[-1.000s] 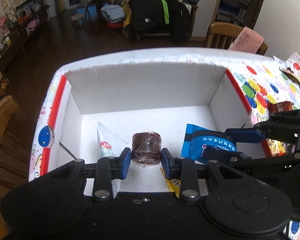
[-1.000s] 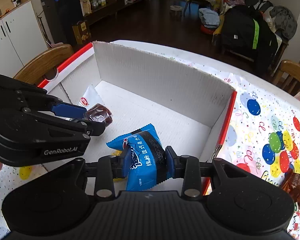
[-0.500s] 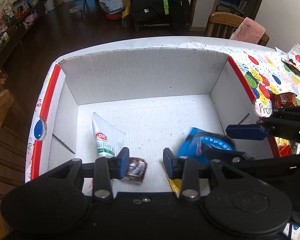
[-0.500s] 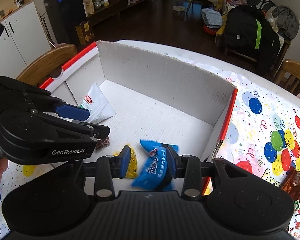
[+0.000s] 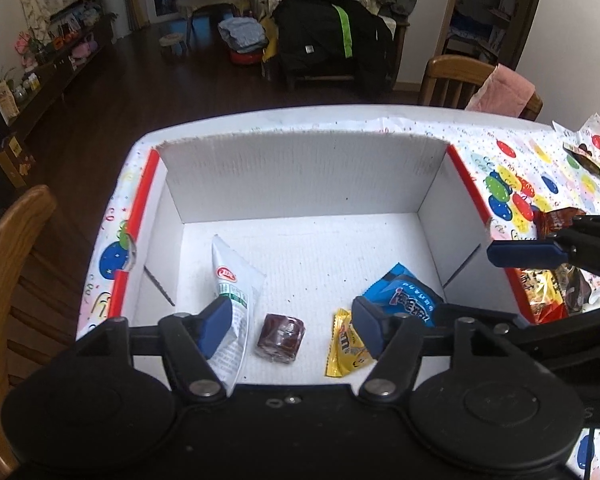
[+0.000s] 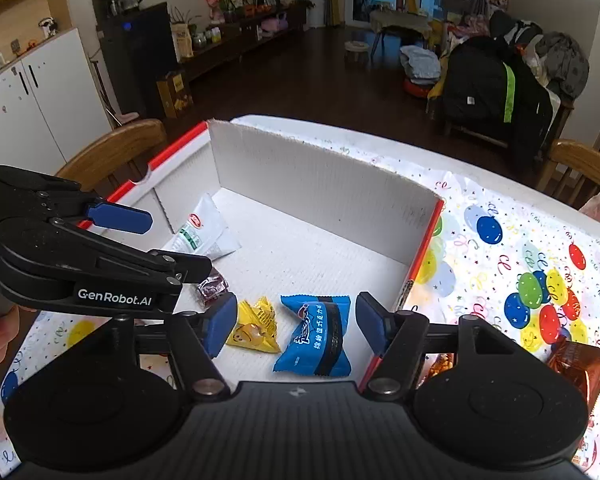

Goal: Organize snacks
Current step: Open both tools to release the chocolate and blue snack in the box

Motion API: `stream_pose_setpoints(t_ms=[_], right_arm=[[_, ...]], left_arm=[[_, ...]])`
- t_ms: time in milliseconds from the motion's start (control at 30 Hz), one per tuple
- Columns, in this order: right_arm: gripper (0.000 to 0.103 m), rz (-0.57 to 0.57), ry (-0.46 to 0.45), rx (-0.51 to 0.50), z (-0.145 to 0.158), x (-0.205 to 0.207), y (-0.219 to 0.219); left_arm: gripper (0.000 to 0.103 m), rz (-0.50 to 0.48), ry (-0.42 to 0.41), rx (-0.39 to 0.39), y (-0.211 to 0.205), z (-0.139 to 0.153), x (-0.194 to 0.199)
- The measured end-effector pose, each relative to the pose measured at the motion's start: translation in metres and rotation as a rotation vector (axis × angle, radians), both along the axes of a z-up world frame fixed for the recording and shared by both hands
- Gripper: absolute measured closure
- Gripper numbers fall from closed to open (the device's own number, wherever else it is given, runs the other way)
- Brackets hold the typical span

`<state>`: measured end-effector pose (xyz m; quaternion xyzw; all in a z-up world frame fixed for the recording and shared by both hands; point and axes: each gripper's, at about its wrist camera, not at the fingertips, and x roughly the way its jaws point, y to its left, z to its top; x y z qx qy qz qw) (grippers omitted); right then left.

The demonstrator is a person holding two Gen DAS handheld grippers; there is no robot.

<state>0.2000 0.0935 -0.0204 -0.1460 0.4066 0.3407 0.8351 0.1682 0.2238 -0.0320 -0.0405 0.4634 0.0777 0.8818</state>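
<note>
Both claws have just let go. The left claw (image 5: 292,322) had a brown candy (image 5: 280,338) clamped a second ago; its jaws have just been opening and now stand apart, with the candy lying loose on the floor of the box (image 5: 300,176), near its front wall, touching neither pad. The right claw (image 6: 296,324) held a blue packet (image 6: 314,336); its jaws have likewise just been opening, and the packet lies flat on the box floor below the gap, free of the pads.

Beside these lie a yellow packet (image 6: 256,326), between candy and blue packet, and a white sachet (image 5: 232,280) to the left. So four snacks now sit in the box, all toward its near side.

More wrappers (image 5: 556,280) wait on the desk (image 6: 500,248) right of the box, so the job looks only partly done; the next pick is likely there.
</note>
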Motion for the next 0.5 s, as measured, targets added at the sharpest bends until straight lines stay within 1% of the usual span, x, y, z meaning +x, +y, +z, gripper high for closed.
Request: stream_pose_setpoints(t_ms=[67,167,267,500], right_arm=[[0.035,-0.002,-0.001,0.01,0.005,-0.003,-0.006],[0.034,-0.004,-0.006,0.02,0.012,-0.009,-0.014],[0.027,-0.003,-0.016,0.028,0.02,-0.017,-0.023],[0.026,-0.014,-0.027,0.067,0.038,-0.031,-0.051]], left_arm=[[0.036,-0.005,-0.013,0.003,-0.004,0.006,-0.005],[0.031,-0.007,-0.035,0.016,-0.01,0.014,-0.012],[0.03,-0.004,-0.055,0.016,-0.016,0.022,-0.018],[0.026,-0.008,-0.113,0.01,-0.034,0.042,-0.035]])
